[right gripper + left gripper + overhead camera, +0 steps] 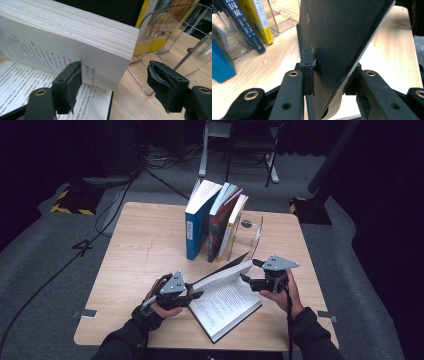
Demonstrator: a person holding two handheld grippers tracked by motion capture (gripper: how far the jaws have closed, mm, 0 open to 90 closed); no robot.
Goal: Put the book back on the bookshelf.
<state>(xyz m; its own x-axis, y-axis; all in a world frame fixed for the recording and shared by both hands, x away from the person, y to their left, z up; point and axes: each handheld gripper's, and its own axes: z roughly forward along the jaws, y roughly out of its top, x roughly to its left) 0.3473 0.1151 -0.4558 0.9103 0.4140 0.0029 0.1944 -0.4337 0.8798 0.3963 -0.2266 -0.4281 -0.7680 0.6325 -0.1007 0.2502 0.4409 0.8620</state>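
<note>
An open book [225, 302] lies on the wooden table [135, 255] near its front edge, with printed pages facing up. Its black cover [342, 32] stands raised at the left, and my left gripper [197, 295] is shut on it, one pad [308, 70] flat against the cover's outer face. At the right, a thick block of pages [75, 32] is lifted off the lower page [20, 85]. My right gripper [247, 279] is open at that block's corner: its left pad [72, 85] sits under the pages and the other pad [160, 82] stands well apart.
Three books stand in a row at the table's back middle: a blue one [196, 222], a dark red one [220, 222] and a yellow and white one [235, 222]. They lean against a clear acrylic bookend [251, 234]. Cables and stand legs lie on the floor behind.
</note>
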